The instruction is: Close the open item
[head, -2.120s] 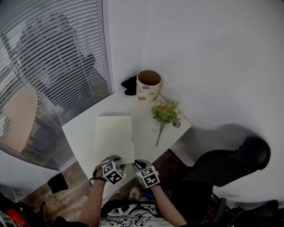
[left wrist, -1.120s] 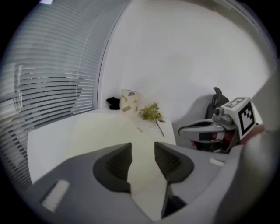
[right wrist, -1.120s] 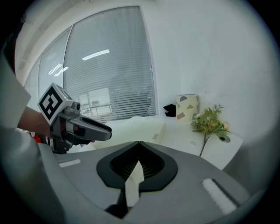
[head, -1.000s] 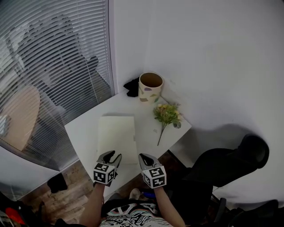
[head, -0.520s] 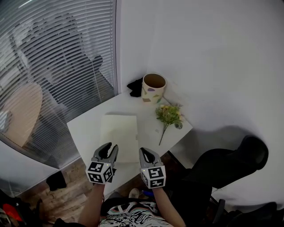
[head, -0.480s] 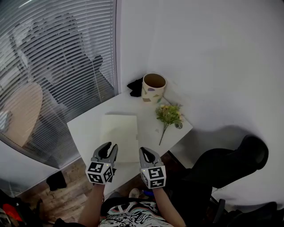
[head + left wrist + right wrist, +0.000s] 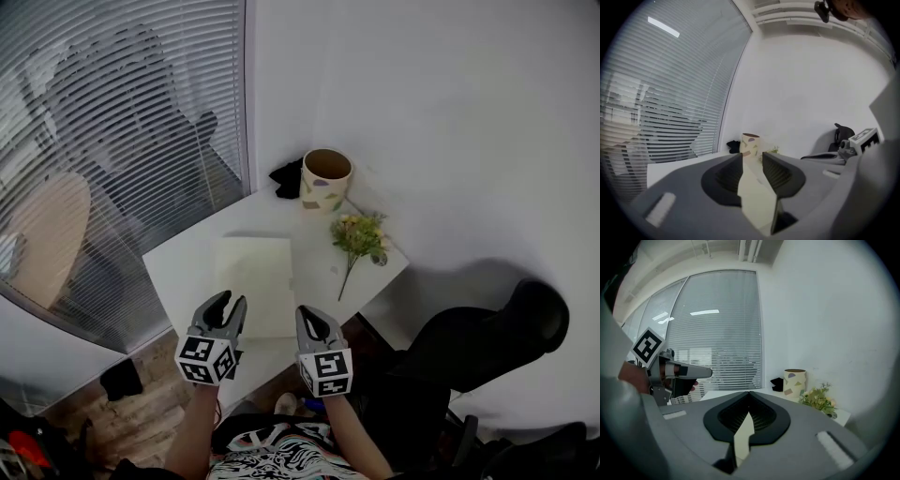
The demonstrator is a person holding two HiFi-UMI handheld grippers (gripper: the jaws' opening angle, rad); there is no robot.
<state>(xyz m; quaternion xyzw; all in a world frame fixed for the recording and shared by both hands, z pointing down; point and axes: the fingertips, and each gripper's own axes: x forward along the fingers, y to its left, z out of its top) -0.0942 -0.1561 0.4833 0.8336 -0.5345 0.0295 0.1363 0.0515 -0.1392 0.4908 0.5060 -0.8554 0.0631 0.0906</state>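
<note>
Both grippers had risen off the table (image 7: pixel 178 267): left gripper (image 7: pixel 230 300) narrowing, jaws apart, empty; right gripper (image 7: pixel 307 312) jaws together. One closed book (image 7: pixel 253 281), one cup (image 7: pixel 326 178), one flower sprig (image 7: pixel 357 240).

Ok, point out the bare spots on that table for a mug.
Free: the table strip between the notebook and the window-side edge, and the patch between notebook and flower sprig. Crowded: the back corner, with the patterned pot and black object.
</note>
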